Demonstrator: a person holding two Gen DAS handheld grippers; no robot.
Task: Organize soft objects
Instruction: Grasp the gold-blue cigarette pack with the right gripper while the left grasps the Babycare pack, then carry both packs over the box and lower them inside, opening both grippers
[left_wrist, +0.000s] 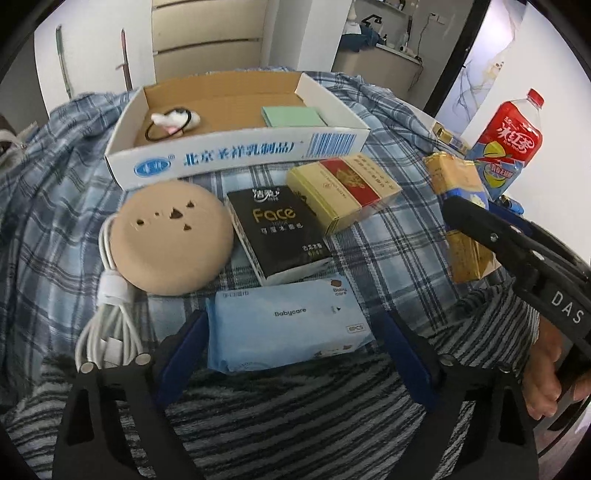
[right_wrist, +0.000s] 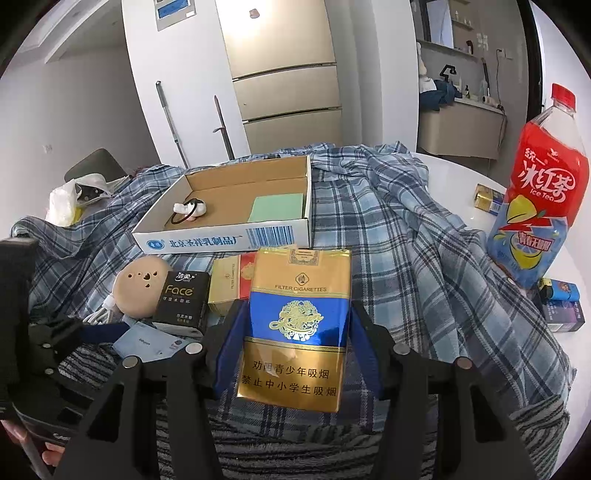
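Wipes pack (left_wrist: 288, 325) (pale blue) lies between open left gripper (left_wrist: 291, 332) fingers.

light: bright, even | focus: sharp | edges: fisheye bending, dark corners

The gold-and-blue cigarette pack (right_wrist: 295, 325) hides most of the red-and-gold box (right_wrist: 236, 277) behind it.

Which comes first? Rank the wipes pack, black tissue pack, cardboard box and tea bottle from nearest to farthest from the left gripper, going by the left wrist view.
1. Wipes pack, between the left gripper's fingers.
2. Black tissue pack, just beyond, centre.
3. Cardboard box, behind it.
4. Tea bottle, far right.
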